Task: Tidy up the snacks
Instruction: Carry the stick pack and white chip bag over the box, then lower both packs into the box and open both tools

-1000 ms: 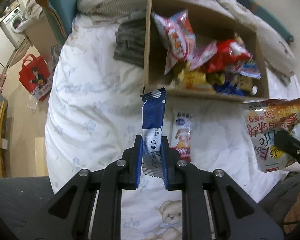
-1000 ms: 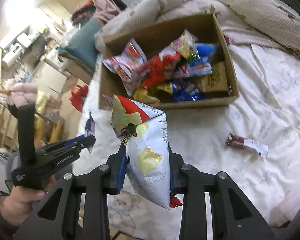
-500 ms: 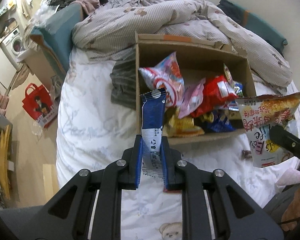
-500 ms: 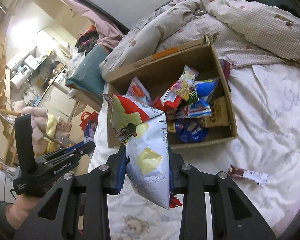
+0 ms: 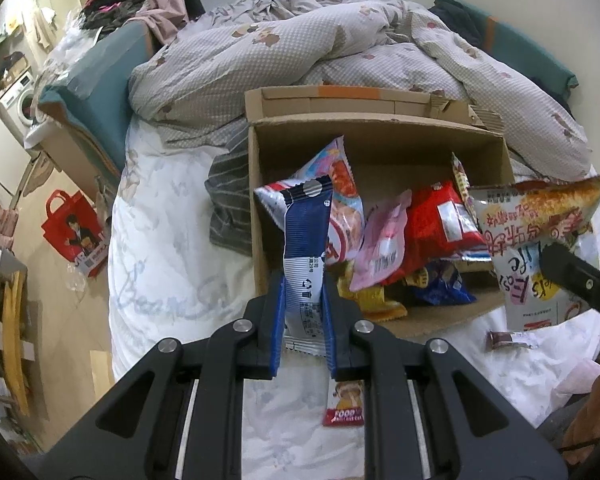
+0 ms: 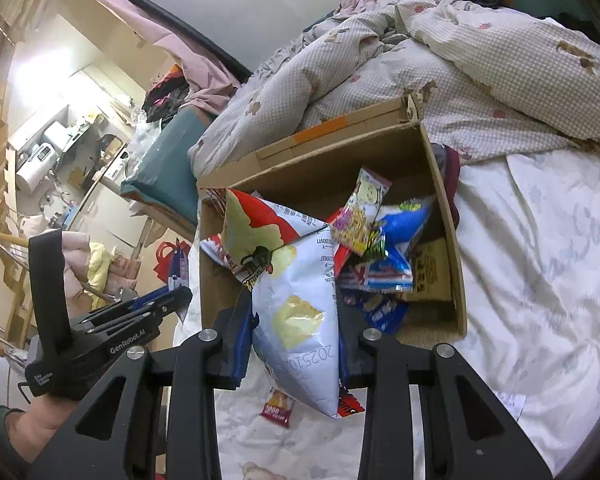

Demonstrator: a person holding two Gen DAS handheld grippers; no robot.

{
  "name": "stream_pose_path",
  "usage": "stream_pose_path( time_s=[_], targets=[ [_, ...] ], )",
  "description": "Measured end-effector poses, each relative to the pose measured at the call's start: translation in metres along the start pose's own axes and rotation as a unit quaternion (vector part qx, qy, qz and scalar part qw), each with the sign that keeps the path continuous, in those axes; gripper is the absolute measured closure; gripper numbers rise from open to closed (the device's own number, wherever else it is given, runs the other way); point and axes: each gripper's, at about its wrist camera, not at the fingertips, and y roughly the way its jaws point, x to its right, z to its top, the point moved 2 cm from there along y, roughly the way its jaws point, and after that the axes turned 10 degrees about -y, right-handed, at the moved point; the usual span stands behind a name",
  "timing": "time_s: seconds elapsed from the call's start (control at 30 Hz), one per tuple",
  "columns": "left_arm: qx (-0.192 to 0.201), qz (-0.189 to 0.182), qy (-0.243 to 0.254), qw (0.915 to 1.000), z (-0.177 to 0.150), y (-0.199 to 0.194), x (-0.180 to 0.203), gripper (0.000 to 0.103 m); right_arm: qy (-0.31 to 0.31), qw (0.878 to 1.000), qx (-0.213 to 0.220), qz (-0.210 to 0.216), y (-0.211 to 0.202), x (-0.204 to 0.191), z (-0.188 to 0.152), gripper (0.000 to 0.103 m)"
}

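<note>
Change since earlier frame: both grippers are sitting higher and further back; the cardboard box [image 5: 380, 136] is now showing whole, the duvet [image 5: 300, 52] filling the far view.
Left gripper [image 5: 303, 312]: jaws are pinching together on the blue-and-white snack bar [image 5: 306, 248], which is standing upright over the box's near-left corner.
Right gripper [image 6: 296, 332]: jaws are clamping the white chip bag [image 6: 296, 304], bag hanging tilted in front of the box's near wall; in the left view the same bag is showing at the right edge.
Person's hand [image 6: 24, 424]: gripping the left gripper's handle, low at the left in the right view.
Bed, near edge: a red-ended wrapper [image 5: 344, 404] is lying flat on the white sheet [image 5: 160, 280] under the left gripper.
Bed, right of box: a small brown bar [image 5: 508, 339] is lying just outside the near wall.
Box interior: snack packets piling up, a red packet [image 5: 436, 224] and a pink packet [image 5: 384, 248] leaning together.
Far edge: duvet is bunching against the box's back flap.
</note>
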Motion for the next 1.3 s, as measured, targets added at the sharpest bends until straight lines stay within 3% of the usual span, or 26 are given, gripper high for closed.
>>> stream_pose_path(
  time_s=[0.33,0.7,0.83,1.3],
  targets=[
    [0.004,0.004,0.005,1.0,0.016,0.027,0.009,0.089,0.008,1.0,0.007,0.01,0.033,0.021,0.037,0.069],
    [0.005,0.028,0.042,0.9987,0.03,0.066,0.031,0.089,0.032,0.997,-0.055,0.031,0.102,0.036,0.049,0.069],
    [-0.002,0.032,0.031,0.999,0.034,0.08,0.031,0.089,0.061,0.995,-0.08,0.023,0.12,0.049,0.047,0.069],
    [-0.01,0.039,0.032,0.9987,0.035,0.091,0.034,0.088,0.078,0.993,-0.079,0.038,0.119,0.055,0.05,0.06]
  ],
)
